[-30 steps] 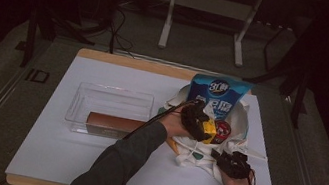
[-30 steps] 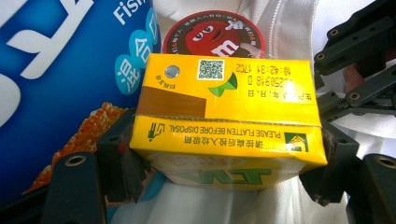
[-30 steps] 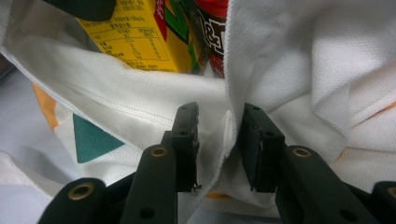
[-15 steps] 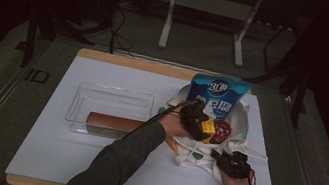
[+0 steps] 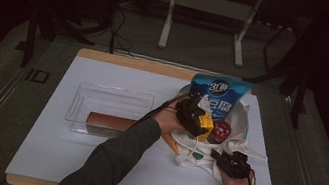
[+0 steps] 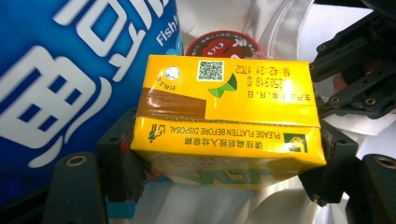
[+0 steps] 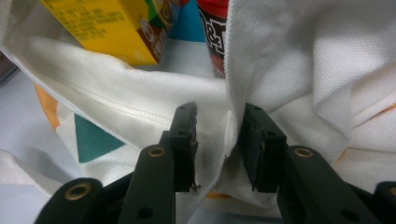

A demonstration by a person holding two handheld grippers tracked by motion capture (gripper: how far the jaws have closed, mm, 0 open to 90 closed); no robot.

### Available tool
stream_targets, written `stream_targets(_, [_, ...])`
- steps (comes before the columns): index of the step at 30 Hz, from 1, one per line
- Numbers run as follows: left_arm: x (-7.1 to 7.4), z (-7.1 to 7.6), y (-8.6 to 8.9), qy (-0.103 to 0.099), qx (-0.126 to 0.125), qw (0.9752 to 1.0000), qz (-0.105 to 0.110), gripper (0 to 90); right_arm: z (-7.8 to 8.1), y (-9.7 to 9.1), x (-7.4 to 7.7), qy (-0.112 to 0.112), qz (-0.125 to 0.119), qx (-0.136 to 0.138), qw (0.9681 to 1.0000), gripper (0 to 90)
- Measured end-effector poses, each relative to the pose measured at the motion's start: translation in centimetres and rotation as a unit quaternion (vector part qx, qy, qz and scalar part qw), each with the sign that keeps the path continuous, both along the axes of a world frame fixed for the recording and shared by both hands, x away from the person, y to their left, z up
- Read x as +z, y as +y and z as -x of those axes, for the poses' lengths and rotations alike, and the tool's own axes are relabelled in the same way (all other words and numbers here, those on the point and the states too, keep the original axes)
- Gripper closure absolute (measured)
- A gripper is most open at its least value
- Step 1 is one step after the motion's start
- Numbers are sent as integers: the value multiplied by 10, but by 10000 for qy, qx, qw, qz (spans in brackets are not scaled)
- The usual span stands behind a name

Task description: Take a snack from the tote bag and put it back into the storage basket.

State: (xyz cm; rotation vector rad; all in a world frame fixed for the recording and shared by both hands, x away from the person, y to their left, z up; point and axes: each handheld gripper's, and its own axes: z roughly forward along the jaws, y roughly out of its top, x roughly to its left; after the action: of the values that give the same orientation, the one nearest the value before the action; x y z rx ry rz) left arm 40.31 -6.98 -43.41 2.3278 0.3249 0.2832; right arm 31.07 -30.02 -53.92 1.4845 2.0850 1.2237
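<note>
Your left gripper point(image 6: 224, 154) has its jaws clamped on the two ends of a yellow carton point(image 6: 226, 116), holding it over the mouth of the white cloth bag point(image 5: 223, 155) at the right of the tabletop point(image 5: 90, 161). Just behind the carton stand a blue pouch point(image 6: 70, 70) and a red tin point(image 6: 223, 44), both in the bag. Your right gripper point(image 7: 218, 140) pinches the bag's rim, a fold of cloth between its jaws. Well to the left, a clear tray point(image 5: 110, 98) holds a brown box point(image 5: 109, 122).

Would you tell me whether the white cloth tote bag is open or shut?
Open: the white cloth tote bag gapes around the blue pouch, its edge between the right gripper jaws.
</note>
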Motion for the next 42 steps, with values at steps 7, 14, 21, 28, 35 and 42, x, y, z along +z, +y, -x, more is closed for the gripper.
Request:
stream_targets(7, [12, 0, 5, 0, -8, 10000, 50, 278, 0, 0, 0, 2, -5, -6, 10000, 668])
stream_targets(14, [27, 3, 11, -77, 62, 9999, 87, 278, 0, 0, 0, 0, -3, -5, 10000, 668])
stream_targets(21, [39, 5, 19, -174, 197, 9995, 159, 278, 0, 0, 0, 4, -11, -11, 10000, 668])
stream_targets(28, [48, 6, 31, -256, 269, 9989, 275, 278, 0, 0, 0, -4, -3, -11, 10000, 668])
stream_targets(35, [55, 5, 46, -298, 365, 9983, 328, 278, 0, 0, 0, -7, 1, -8, 10000, 668])
stream_targets(42, [59, 8, 62, -335, 466, 9977, 370, 278, 0, 0, 0, -8, 8, -11, 10000, 668])
